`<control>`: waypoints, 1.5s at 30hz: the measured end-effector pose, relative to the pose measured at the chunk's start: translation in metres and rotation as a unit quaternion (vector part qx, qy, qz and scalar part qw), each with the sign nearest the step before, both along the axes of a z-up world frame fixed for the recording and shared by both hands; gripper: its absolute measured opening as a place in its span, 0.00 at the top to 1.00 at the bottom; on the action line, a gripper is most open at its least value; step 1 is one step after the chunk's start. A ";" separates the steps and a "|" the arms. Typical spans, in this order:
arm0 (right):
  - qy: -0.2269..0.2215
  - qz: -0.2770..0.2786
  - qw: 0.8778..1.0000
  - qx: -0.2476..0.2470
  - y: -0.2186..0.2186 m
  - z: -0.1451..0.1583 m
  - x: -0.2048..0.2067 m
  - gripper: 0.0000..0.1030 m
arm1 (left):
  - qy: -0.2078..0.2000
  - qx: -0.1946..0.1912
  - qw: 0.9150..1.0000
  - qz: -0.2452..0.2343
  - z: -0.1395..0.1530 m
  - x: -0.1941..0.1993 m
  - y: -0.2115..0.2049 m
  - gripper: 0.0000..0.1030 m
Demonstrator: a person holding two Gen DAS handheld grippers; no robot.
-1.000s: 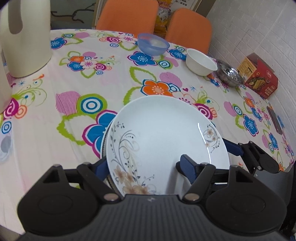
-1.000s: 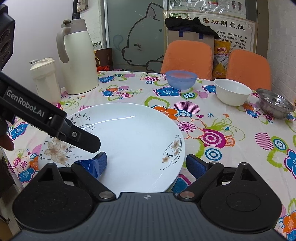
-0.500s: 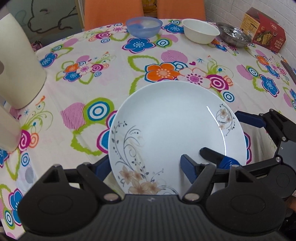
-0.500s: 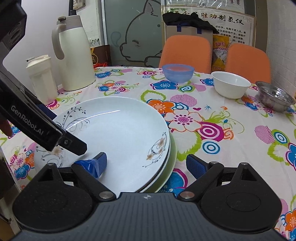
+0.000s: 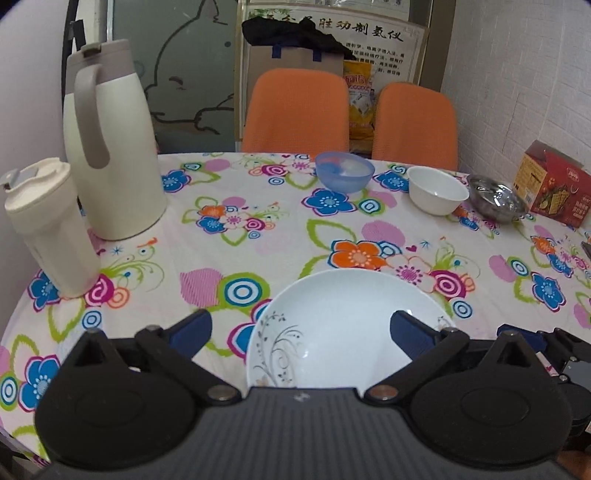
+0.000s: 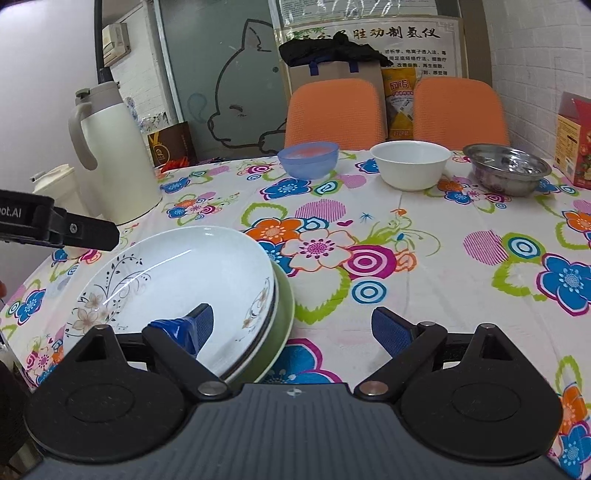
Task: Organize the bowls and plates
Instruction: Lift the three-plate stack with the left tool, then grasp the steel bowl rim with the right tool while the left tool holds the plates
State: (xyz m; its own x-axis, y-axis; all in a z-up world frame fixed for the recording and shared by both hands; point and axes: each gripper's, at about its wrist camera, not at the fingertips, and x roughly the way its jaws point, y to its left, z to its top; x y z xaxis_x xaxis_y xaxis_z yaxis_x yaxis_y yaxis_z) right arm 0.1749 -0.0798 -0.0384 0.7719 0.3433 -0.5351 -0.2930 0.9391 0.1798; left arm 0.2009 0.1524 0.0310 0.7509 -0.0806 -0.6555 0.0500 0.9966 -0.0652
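plates (image 6: 177, 280) stacked — green plate (image 6: 284, 317) beneath, seen only from right wrist.

The left tongs (image 6: 96, 232) read "ot.AI"; the wall poster (image 6: 369, 35) bears Chinese characters.

Thermos jug (image 5: 110, 147) – tumbler (image 5: 48, 229) – red carton (image 5: 550, 184)

Wall (image 5: 517, 74): white brick at right | Glass panel (image 6: 221, 74): frosted, with a cat outline drawn on it | Poster (image 6: 369, 33): Chinese writing, behind the chairs | Chairs (image 5: 295, 110): two, orange, side by side — at the far edge of the table | Tablecloth (image 6: 424, 240): white, bright flower print — covers a round table
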 end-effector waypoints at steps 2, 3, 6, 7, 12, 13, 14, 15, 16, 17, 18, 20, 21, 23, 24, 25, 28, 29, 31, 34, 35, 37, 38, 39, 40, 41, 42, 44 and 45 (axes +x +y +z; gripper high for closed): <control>-0.001 -0.012 1.000 0.005 -0.009 0.002 -0.004 0.22 | -0.005 -0.004 1.000 -0.015 0.000 -0.001 -0.012 0.01; -0.002 -0.018 1.000 0.007 -0.014 0.002 -0.005 0.22 | -0.007 -0.003 1.000 -0.020 0.000 -0.002 -0.020 0.01; 0.001 -0.034 0.999 0.010 -0.029 0.001 -0.009 0.22 | -0.005 -0.005 0.999 -0.031 -0.002 0.000 -0.043 0.01; 0.002 -0.042 0.999 0.011 -0.035 0.000 -0.010 0.22 | -0.003 -0.009 0.999 -0.038 -0.003 0.000 -0.051 0.01; 0.014 -0.074 0.997 0.021 -0.064 -0.006 -0.013 0.22 | 0.006 -0.007 0.998 -0.056 -0.009 0.007 -0.087 0.01; 0.015 -0.080 0.996 0.023 -0.070 -0.006 -0.013 0.22 | 0.008 -0.008 0.998 -0.060 -0.010 0.009 -0.094 0.01; 0.016 -0.087 0.996 0.024 -0.078 -0.006 -0.013 0.22 | 0.010 -0.008 0.998 -0.064 -0.010 0.011 -0.100 0.01; 0.016 -0.093 0.995 0.024 -0.084 -0.006 -0.014 0.22 | 0.012 -0.008 0.998 -0.068 -0.011 0.013 -0.105 0.01; 0.015 -0.098 0.995 0.024 -0.089 -0.006 -0.014 0.22 | 0.015 -0.007 0.997 -0.073 -0.012 0.015 -0.112 0.01; 0.015 -0.103 0.994 0.026 -0.095 -0.006 -0.014 0.22 | 0.017 -0.004 0.997 -0.077 -0.012 0.017 -0.118 0.01; 0.014 -0.107 0.994 0.028 -0.102 -0.005 -0.013 0.22 | 0.020 0.001 0.996 -0.082 -0.013 0.020 -0.124 0.01; 0.013 -0.115 0.993 0.027 -0.115 -0.004 -0.009 0.22 | 0.023 0.008 0.996 -0.088 -0.014 0.025 -0.133 0.01; 0.011 -0.119 0.993 0.023 -0.123 -0.003 -0.005 0.22 | 0.026 0.011 0.996 -0.090 -0.015 0.028 -0.138 0.01; 0.009 -0.120 0.993 0.015 -0.136 0.002 0.005 0.22 | 0.031 0.013 0.995 -0.093 -0.016 0.035 -0.145 0.01; 0.009 -0.120 0.993 0.010 -0.144 0.006 0.014 0.22 | 0.034 0.011 0.995 -0.096 -0.017 0.039 -0.148 0.01; 0.010 -0.120 0.993 0.000 -0.151 0.011 0.026 0.22 | 0.038 0.007 0.994 -0.098 -0.017 0.043 -0.150 0.01; 0.003 -0.112 0.993 -0.036 -0.172 0.034 0.076 0.22 | 0.048 -0.007 0.993 -0.104 -0.021 0.052 -0.154 0.01; 0.003 -0.117 0.992 -0.049 -0.178 0.041 0.096 0.22 | 0.050 -0.011 0.993 -0.106 -0.022 0.054 -0.153 0.01; 0.007 -0.127 0.989 -0.079 -0.186 0.052 0.140 0.22 | 0.053 -0.015 0.993 -0.107 -0.025 0.057 -0.150 0.01; 0.036 -0.134 0.981 -0.135 -0.192 0.054 0.208 0.22 | 0.062 -0.018 0.993 -0.096 -0.028 0.063 -0.138 0.01; 0.049 -0.131 0.978 -0.155 -0.191 0.050 0.228 0.22 | 0.066 -0.020 0.994 -0.091 -0.029 0.065 -0.133 0.01; 0.084 -0.123 0.971 -0.188 -0.186 0.037 0.265 0.22 | 0.071 -0.022 0.994 -0.079 -0.031 0.070 -0.123 0.01; 0.105 -0.122 0.968 -0.192 -0.185 0.031 0.279 0.22 | 0.072 -0.024 0.995 -0.071 -0.031 0.073 -0.116 0.01; 0.124 -0.123 0.966 -0.190 -0.186 0.025 0.290 0.23 | 0.073 -0.025 0.995 -0.063 -0.031 0.075 -0.110 0.01; 0.137 -0.123 0.965 -0.187 -0.187 0.020 0.297 0.23 | 0.073 -0.029 0.995 -0.055 -0.031 0.078 -0.104 0.01; 0.147 -0.125 0.962 -0.192 -0.188 0.016 0.303 0.23 | 0.074 -0.034 0.996 -0.048 -0.031 0.080 -0.099 0.01; 0.152 -0.126 0.960 -0.201 -0.187 0.014 0.306 0.23 | 0.074 -0.038 0.996 -0.043 -0.031 0.081 -0.094 0.01; 0.169 -0.116 0.955 -0.216 -0.183 0.010 0.305 0.22 | 0.075 -0.044 0.996 -0.037 -0.032 0.084 -0.089 0.01; 0.178 -0.113 0.954 -0.214 -0.182 0.010 0.303 0.23 | 0.075 -0.046 0.995 -0.035 -0.032 0.085 -0.088 0.01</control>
State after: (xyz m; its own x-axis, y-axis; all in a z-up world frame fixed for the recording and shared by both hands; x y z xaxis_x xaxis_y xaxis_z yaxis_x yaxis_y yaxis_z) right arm 0.4782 -0.2621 -0.0284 0.5435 -0.1198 -0.8308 -0.0658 0.9806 -0.1845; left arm 0.2855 0.0645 -0.0007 0.6348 -0.1953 -0.7476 0.1025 0.9803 -0.1690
